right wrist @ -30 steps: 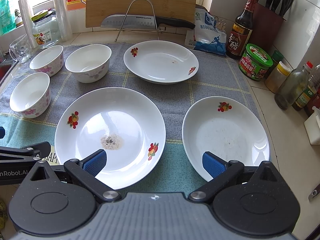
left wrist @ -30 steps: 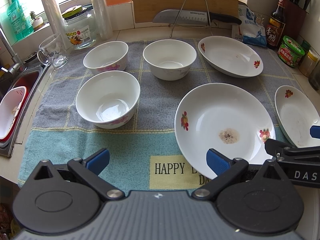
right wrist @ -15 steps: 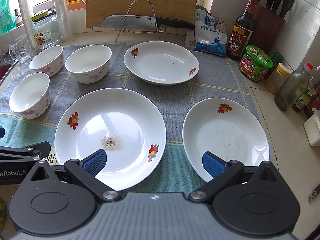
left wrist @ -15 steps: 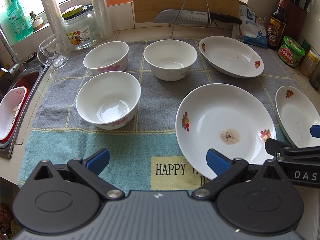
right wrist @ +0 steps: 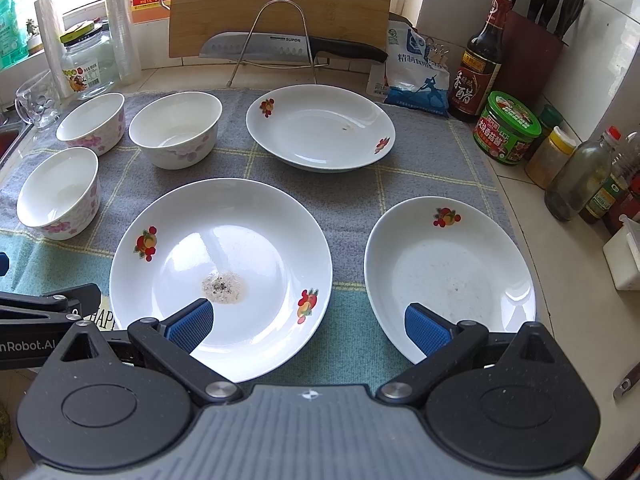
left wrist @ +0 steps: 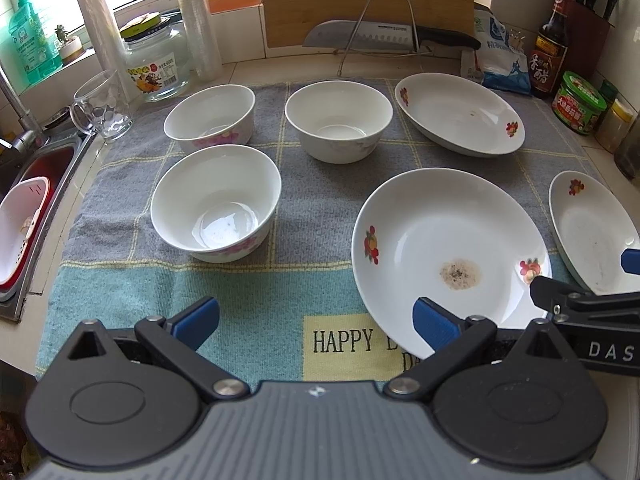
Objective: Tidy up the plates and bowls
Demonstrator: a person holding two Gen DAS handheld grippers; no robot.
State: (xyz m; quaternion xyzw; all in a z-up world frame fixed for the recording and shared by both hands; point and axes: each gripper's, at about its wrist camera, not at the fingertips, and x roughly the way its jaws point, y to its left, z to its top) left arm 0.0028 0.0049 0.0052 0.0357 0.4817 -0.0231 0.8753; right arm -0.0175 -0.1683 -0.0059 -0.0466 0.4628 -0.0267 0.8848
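Observation:
Three white bowls with pink flowers stand on a towel: a near-left bowl (left wrist: 216, 202), a far-left bowl (left wrist: 210, 116) and a middle bowl (left wrist: 338, 120). Three white plates with fruit prints lie to the right: a large soiled plate (left wrist: 444, 252) (right wrist: 224, 268), a far plate (left wrist: 460, 114) (right wrist: 320, 126) and a right plate (left wrist: 592, 232) (right wrist: 448, 268). My left gripper (left wrist: 316, 320) is open over the towel's front edge, its right pad above the large plate's rim. My right gripper (right wrist: 308, 324) is open, straddling the gap between the large and right plates.
The towel (left wrist: 256, 300) covers the counter. A sink with a red and white basin (left wrist: 20, 232) lies at the left. A glass mug (left wrist: 102, 106), a jar (left wrist: 154, 66), a knife on a wire rack (left wrist: 384, 36), a salt bag (right wrist: 416, 76), bottles and a green-lidded tub (right wrist: 506, 128) line the back and right.
Both grippers have crept slightly forward and down; the dishes sit a little lower in view. Nothing was taken hold of.

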